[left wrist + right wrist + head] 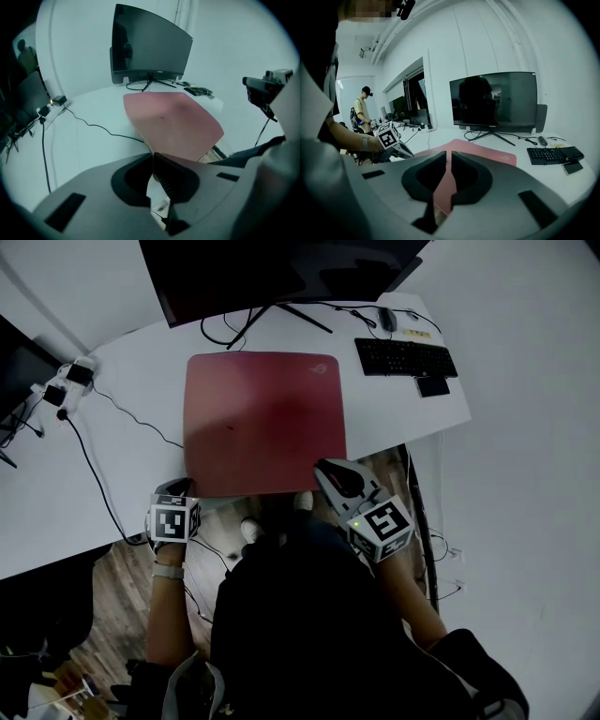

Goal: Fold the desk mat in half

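The desk mat (265, 423) is seen at the centre of the head view. It is laid on the white desk (131, 381) below the monitor (272, 273), with its near edge at or just past the desk's front rim. It is judged to be light, thin and limp, so a sag between 2 holds is to be expected. A rubbery underside, if present, may drag on the desk. The best hold is judged to be at the 2 near corners, and it is taken there. The left gripper (178, 489) is clenched on the lower left corner and the right gripper (325, 468) on the lower right corner. A dull red cloth face, rounded corners and a stitched border are shown. A hard black keyboard (405, 357) lies at the upper right, apart from the mat.
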Tool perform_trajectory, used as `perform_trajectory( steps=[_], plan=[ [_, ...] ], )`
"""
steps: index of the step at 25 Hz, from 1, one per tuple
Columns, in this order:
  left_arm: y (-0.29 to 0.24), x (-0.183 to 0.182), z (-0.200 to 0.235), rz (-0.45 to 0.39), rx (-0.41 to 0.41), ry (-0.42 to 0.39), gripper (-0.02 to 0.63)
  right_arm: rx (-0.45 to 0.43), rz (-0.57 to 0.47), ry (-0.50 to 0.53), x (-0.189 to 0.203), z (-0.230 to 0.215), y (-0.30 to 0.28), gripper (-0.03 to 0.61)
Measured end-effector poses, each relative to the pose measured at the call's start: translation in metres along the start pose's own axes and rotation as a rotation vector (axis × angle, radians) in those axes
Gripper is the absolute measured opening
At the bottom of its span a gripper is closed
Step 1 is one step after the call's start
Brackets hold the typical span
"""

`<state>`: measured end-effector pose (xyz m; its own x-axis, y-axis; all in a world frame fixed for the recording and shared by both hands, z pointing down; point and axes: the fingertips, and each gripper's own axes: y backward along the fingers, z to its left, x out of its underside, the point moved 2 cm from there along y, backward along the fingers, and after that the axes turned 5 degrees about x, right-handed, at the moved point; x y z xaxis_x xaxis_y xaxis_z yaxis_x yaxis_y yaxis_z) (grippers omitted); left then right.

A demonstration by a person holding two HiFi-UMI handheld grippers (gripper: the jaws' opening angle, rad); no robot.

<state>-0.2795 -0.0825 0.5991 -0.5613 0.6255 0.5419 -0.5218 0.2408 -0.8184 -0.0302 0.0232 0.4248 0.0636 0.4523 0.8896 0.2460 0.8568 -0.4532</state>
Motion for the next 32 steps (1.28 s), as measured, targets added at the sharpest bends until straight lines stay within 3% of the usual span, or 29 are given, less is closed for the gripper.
perform_trajectory(
  steps=[10,19,32],
  plan=[
    [-0.003,-0.009,-0.012,0.030,-0.037,0.049,0.025,-0.008,-0.003,-0.025,0.009,-0.039,0.009,0.041],
    [0.004,-0.032,-0.033,0.077,-0.132,0.111,0.025,-0.048,0.002,-0.040,0.010,-0.109,0.005,0.041],
    [-0.012,-0.076,-0.063,0.055,-0.139,0.217,0.025,-0.158,-0.012,-0.052,-0.008,-0.165,-0.030,0.041]
  ],
)
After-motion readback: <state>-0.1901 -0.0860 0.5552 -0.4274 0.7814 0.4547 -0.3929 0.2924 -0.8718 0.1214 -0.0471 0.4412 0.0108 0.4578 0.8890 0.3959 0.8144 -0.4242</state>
